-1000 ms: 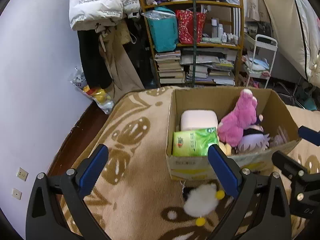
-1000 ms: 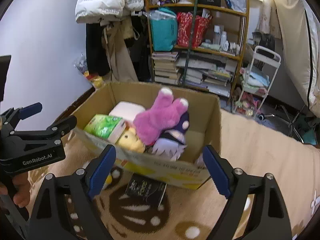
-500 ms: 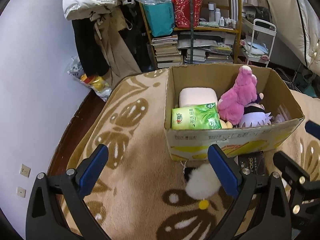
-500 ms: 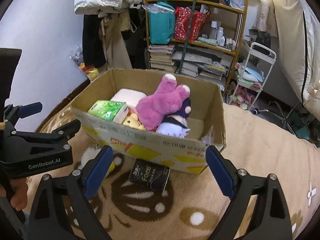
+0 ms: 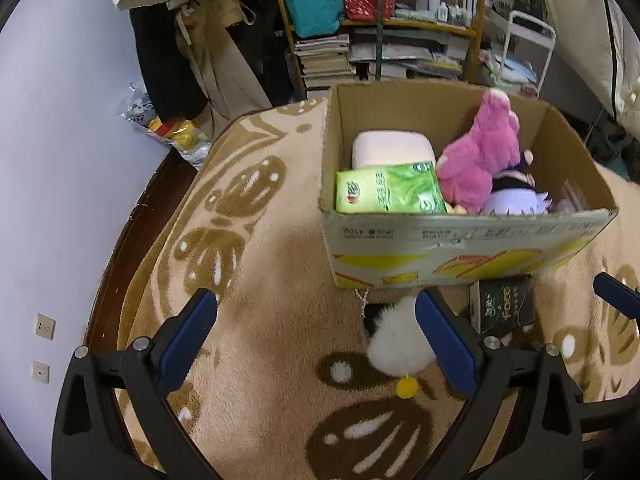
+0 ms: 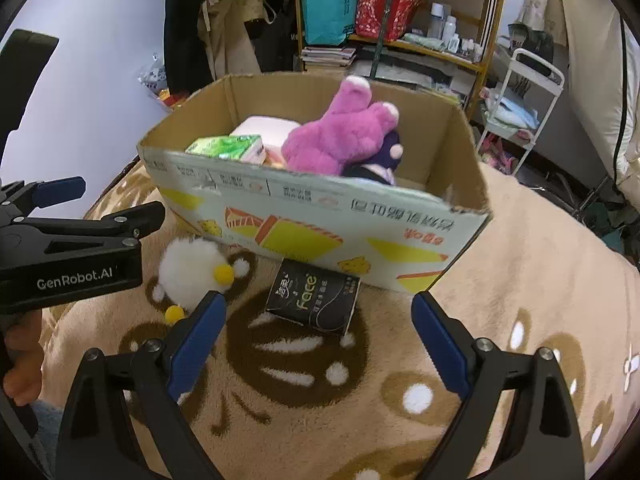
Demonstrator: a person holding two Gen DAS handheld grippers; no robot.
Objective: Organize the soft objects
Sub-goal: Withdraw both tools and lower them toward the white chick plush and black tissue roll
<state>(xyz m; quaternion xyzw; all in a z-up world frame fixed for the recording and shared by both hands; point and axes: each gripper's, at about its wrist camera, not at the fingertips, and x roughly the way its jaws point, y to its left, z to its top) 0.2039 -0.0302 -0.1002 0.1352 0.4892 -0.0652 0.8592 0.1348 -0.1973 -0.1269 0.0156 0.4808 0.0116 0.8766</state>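
Note:
A cardboard box [image 5: 460, 240] [image 6: 320, 216] stands on the patterned carpet. It holds a pink plush [image 5: 480, 156] [image 6: 340, 136], a green tissue pack [image 5: 388, 194] [image 6: 226, 146], a pale pink cushion [image 5: 392, 148] and a purple plush [image 5: 516, 200]. A white fluffy toy with yellow feet [image 5: 396, 344] [image 6: 192, 272] and a black tissue pack [image 5: 504, 308] [image 6: 314, 302] lie on the carpet in front of the box. My left gripper [image 5: 316, 336] is open and empty, just left of the white toy. My right gripper [image 6: 320, 340] is open and empty, above the black pack.
A cluttered shelf [image 5: 380, 24] with books and bags stands behind the box. Coats [image 5: 192, 40] hang at the wall on the left, with a plastic bag [image 5: 172, 128] on the floor. A white trolley [image 6: 520, 100] stands at the right.
Both grippers have pulled back and down from the box towards the carpet. The white toy and the black pack have come into fuller view in front of the fingers.

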